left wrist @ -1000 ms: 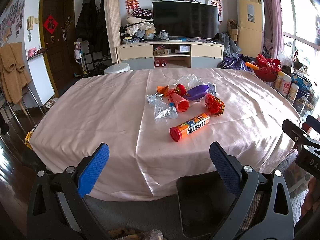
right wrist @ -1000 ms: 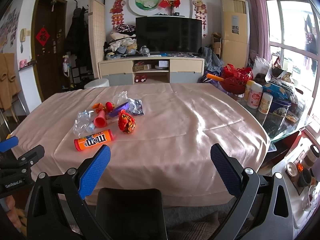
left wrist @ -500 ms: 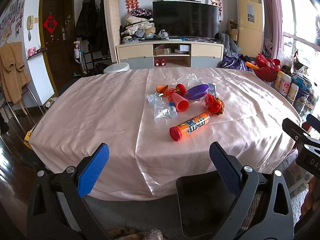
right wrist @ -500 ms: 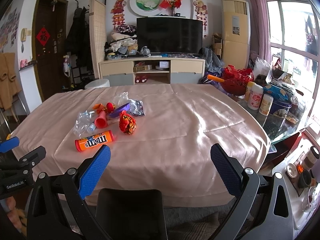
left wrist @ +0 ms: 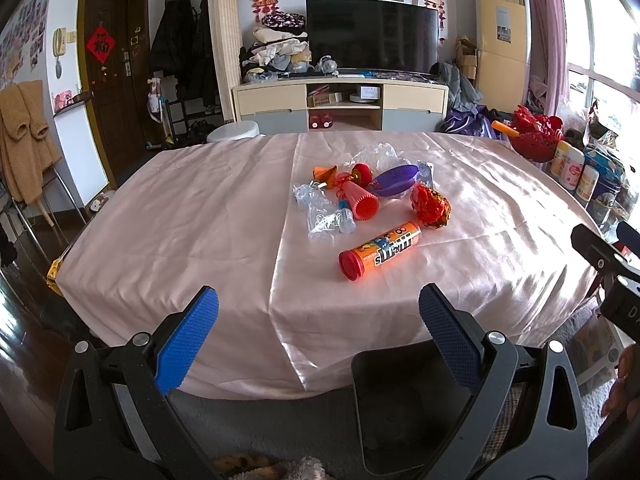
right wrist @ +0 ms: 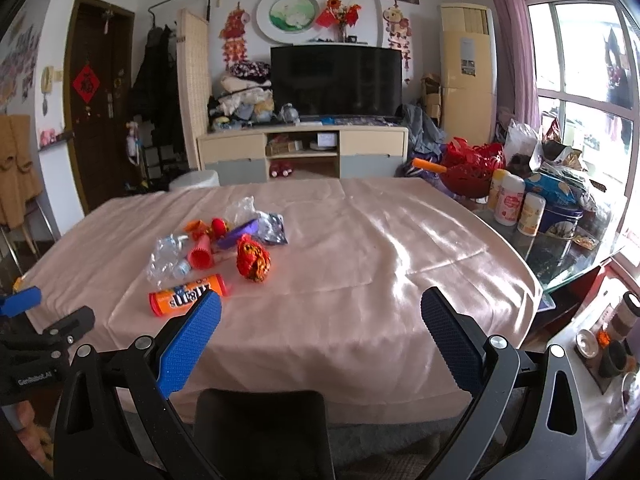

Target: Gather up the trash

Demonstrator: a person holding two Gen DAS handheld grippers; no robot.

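A cluster of trash lies mid-table on the pink tablecloth (left wrist: 200, 208): an orange M&M's tube (left wrist: 380, 250), a crumpled red wrapper (left wrist: 430, 205), a red cone (left wrist: 360, 202), a purple scoop (left wrist: 394, 180) and crumpled clear plastic (left wrist: 320, 216). The tube (right wrist: 188, 294) and the red wrapper (right wrist: 252, 258) also show in the right wrist view. My left gripper (left wrist: 316, 332) is open and empty near the table's front edge. My right gripper (right wrist: 320, 332) is open and empty, to the right of the trash.
A black chair back (left wrist: 404, 404) stands below the table's front edge, also in the right wrist view (right wrist: 260, 432). Jars and a tin (right wrist: 520, 208) crowd a glass side table at the right. A TV cabinet (left wrist: 340, 100) stands behind the table.
The right gripper has risen and moved slightly forward toward the table. The left gripper has barely moved. Both stay open.
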